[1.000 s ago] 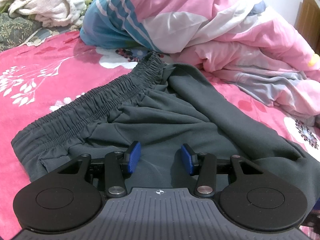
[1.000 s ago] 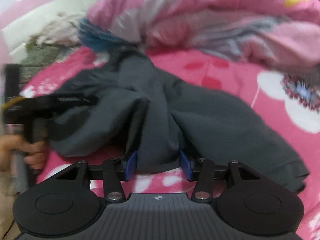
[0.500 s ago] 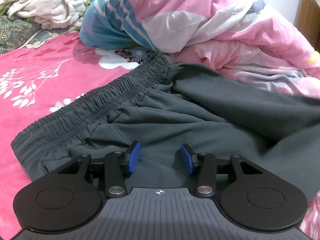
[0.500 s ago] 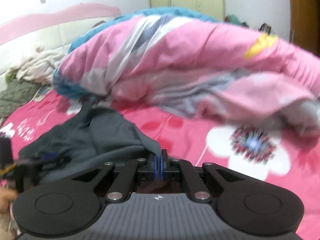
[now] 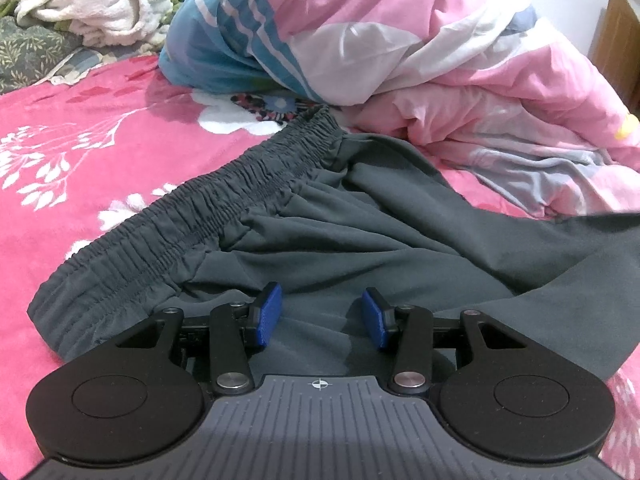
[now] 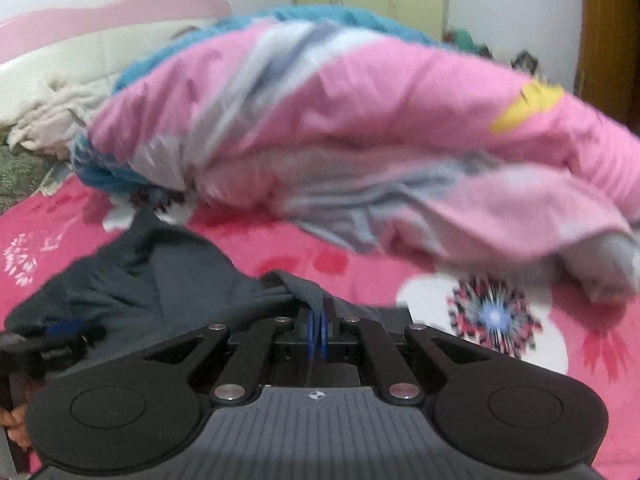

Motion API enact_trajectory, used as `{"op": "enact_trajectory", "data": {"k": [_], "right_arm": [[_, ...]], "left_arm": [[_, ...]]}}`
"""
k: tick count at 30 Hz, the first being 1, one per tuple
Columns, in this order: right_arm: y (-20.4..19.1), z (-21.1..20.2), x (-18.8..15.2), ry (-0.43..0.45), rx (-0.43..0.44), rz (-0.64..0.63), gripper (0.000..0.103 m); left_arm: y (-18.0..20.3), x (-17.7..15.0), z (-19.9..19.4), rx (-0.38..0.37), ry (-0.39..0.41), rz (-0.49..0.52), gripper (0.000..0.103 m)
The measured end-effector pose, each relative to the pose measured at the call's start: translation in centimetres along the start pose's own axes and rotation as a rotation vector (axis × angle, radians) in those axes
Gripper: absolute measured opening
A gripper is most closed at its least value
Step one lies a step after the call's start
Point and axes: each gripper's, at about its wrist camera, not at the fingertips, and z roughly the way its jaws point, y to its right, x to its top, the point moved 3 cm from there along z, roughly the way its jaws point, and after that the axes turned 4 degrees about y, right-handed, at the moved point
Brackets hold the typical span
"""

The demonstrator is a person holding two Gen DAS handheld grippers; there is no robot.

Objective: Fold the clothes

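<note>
Left wrist view: the blue pads (image 5: pixel 267 315) of the left gripper (image 5: pixel 320 316) are spread wide, and nothing is held between them; they are poised just above the dark grey trousers (image 5: pixel 320 232). The trousers are spread on a pink floral bedsheet (image 5: pixel 80 152), with the gathered elastic waistband (image 5: pixel 208 208) running up and away to the left. Behind them a pink, white and blue quilt (image 5: pixel 400 48) is heaped, and a cream towel (image 5: pixel 92 4) is seen at far left.

Right wrist view: the right gripper (image 6: pixel 318 334) is closed on a raised fold of the trousers (image 6: pixel 168 284), pinched between its blue pads (image 6: pixel 311 334). The quilt (image 6: pixel 360 128) is blurred beyond.
</note>
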Motion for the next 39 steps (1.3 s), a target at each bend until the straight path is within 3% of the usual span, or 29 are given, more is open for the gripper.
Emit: {"op": "enact_trajectory", "data": {"k": [4,11,21,26,28,30,33,39], "right_arm": [[1.1,-1.3,-2.5,-0.039,0.009,0.018,0.004],[2.1,-2.6,-5.1,-0.079,-0.071,-0.095,0.012],[3.9,-1.4,-9.2,-0.182,-0.061,-0.036,0.013],[4.6,-1.0,-9.5,-0.174,-0.034,0.005,0.026],[4.9,-0.8,-9.4,-0.168,-0.033,0.014,0.023],[5.1,-0.7,-9.3,-0.161,-0.033,0.024,0.012],[5.7,-1.4,-7.8,-0.115,-0.046,0.041,0.005],[7.9,-2.6,-3.7,-0.030,-0.115,0.045,0.003]], "left_arm": [[0.1,0.0,-0.1,0.005,0.002,0.001,0.045],[0.4,-0.3,-0.1,0.021,0.015,0.023,0.045],[0.4,-0.3,-0.1,0.026,0.017,0.029,0.045],[0.5,-0.3,0.0,0.028,0.019,0.034,0.045],[0.6,-0.3,0.0,0.031,0.019,0.037,0.045],[0.6,-0.3,0.0,0.032,0.019,0.039,0.045],[0.7,-0.3,0.1,0.036,0.021,0.048,0.045],[1.0,-0.4,0.2,0.048,0.024,0.062,0.045]]}}
